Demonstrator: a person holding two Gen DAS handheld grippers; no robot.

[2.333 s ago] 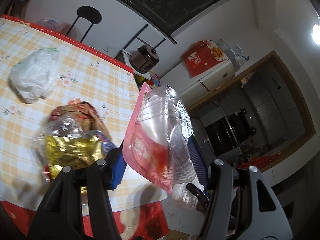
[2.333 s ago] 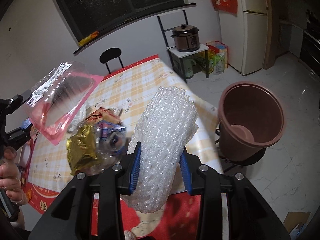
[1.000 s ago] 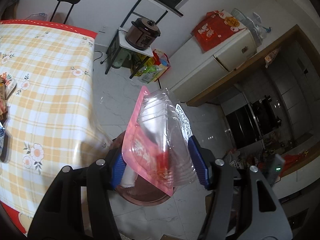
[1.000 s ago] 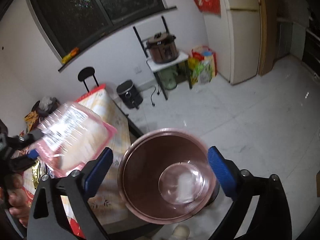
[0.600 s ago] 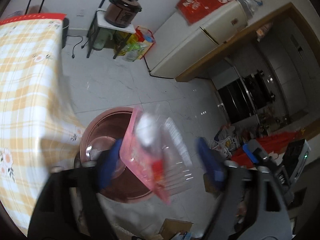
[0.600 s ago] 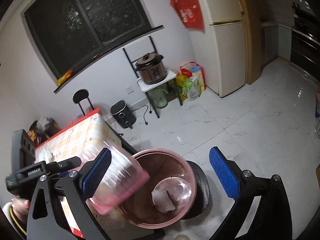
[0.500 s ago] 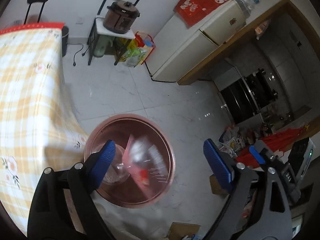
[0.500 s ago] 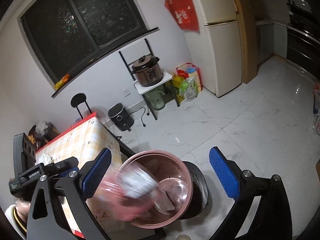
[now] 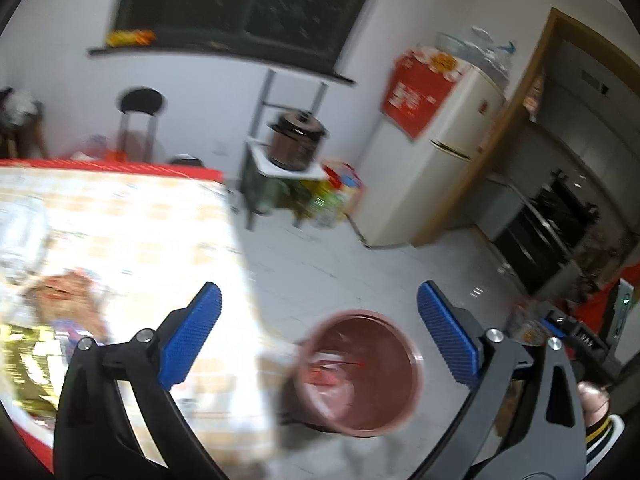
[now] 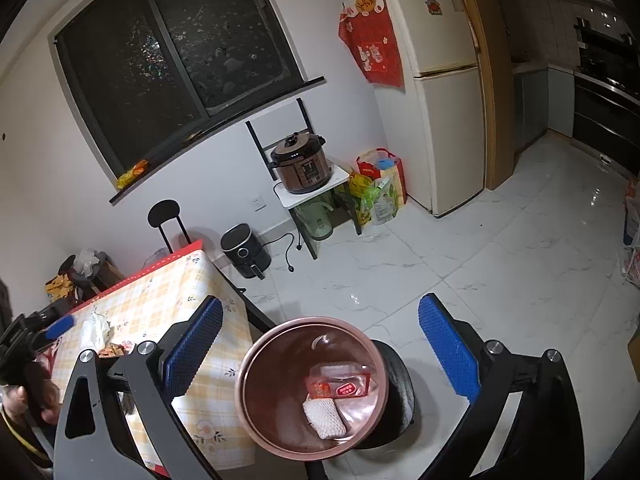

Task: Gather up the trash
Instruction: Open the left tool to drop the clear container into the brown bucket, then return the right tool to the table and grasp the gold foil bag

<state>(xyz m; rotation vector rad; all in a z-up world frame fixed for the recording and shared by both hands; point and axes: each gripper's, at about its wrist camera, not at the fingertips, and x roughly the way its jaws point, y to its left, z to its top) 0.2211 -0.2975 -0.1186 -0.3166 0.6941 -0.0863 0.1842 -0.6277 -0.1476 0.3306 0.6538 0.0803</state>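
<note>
My left gripper [image 9: 318, 296] hangs above the floor between the table edge and the brown bin [image 9: 418, 364]; its jaws are opening wide with nothing between them. Over the bin [image 10: 245, 376], my right gripper [image 10: 320, 304] is open and empty. Inside the bin lie the pink clear plastic tray [image 10: 344, 384] and a white piece of bubble wrap [image 10: 324, 418]. On the checked tablecloth [image 10: 160, 304] remain a gold foil wrapper [image 9: 24, 364], a brown snack wrapper [image 9: 64, 292] and a crumpled white bag [image 10: 96, 326]. The left wrist view is blurred.
The bin stands on a black stool base beside the table corner. Against the wall are a fridge [image 10: 440, 100], a rice cooker [image 10: 302, 164] on a small stand, full shopping bags [image 10: 376, 192], an air fryer [image 10: 244, 256] and a black stool [image 10: 164, 212]. White tiled floor lies beyond.
The pink tray left my left gripper and fell into the bin. The left jaws spread wide, and that gripper lifted and swung back toward the table. The right gripper stayed open over the bin.
</note>
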